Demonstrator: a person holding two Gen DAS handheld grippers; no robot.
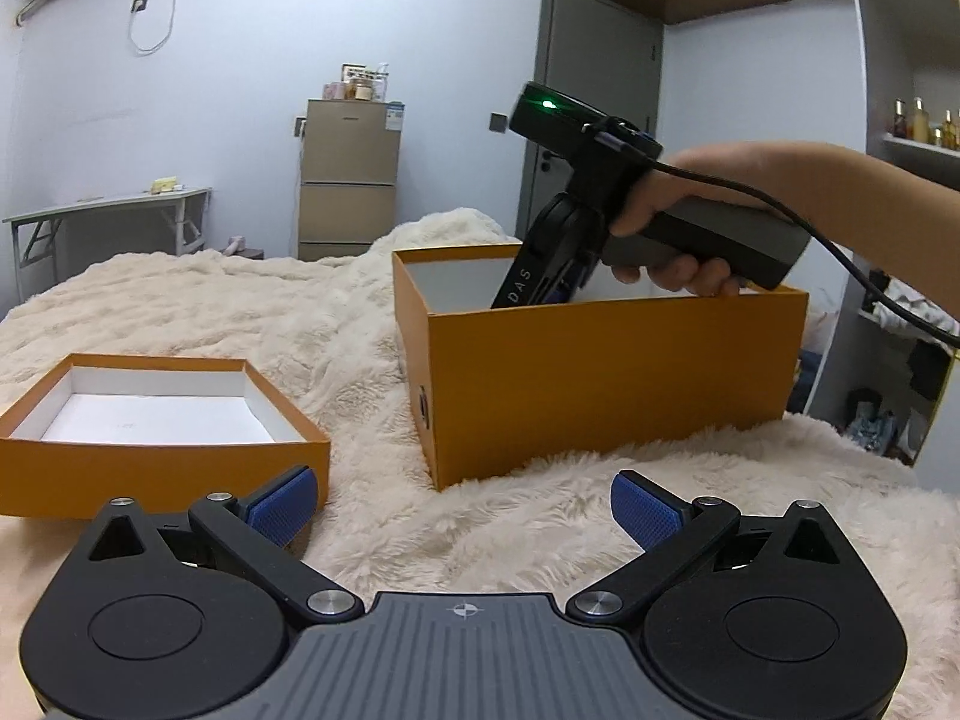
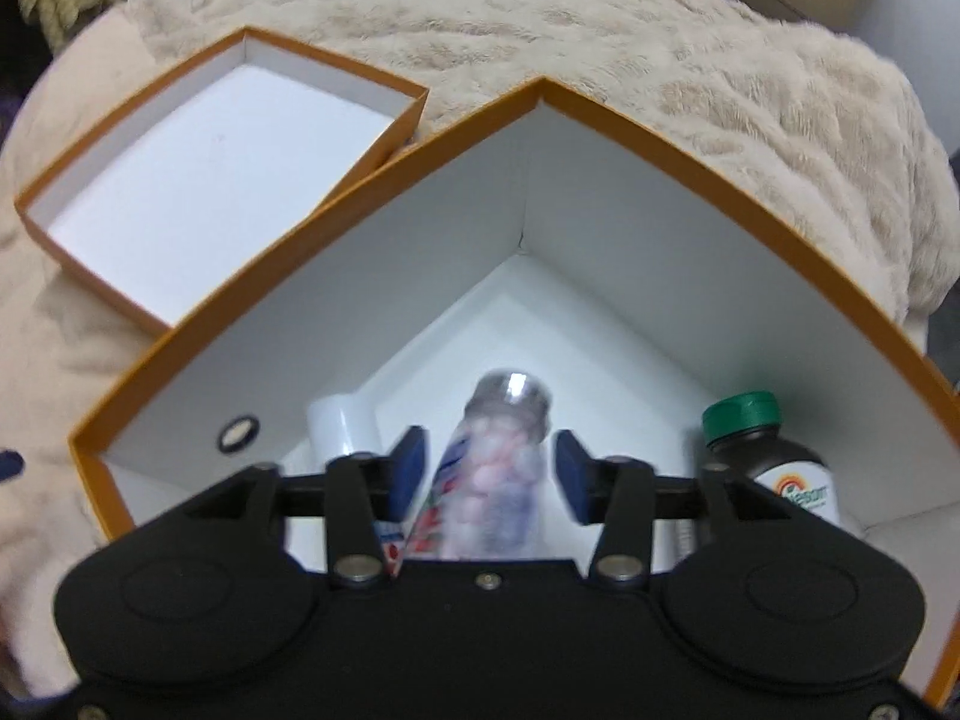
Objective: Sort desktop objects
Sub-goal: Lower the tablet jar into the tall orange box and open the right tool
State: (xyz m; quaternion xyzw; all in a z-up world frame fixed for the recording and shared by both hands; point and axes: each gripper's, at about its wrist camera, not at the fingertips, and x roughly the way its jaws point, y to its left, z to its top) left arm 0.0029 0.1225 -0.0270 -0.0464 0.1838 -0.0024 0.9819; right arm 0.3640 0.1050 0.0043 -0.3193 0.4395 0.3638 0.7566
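Observation:
A tall orange box (image 1: 606,378) with a white inside stands on a fluffy cream blanket; it also shows in the right wrist view (image 2: 606,192). My right gripper (image 2: 487,471) reaches down into it, jaws open, with a gap on both sides of a blurred clear bottle (image 2: 501,468) of pinkish pieces that has a grey cap. A dark bottle (image 2: 768,456) with a green cap and a white container (image 2: 343,423) stand in the box. My left gripper (image 1: 462,507) is open and empty over the blanket in front of the box.
The box's shallow orange lid (image 1: 90,450) lies upside down to the left; it also shows in the right wrist view (image 2: 312,57). The cream blanket (image 1: 528,516) covers the surface. A folding table (image 1: 102,210), a cabinet (image 1: 351,180) and a door (image 1: 594,96) stand behind.

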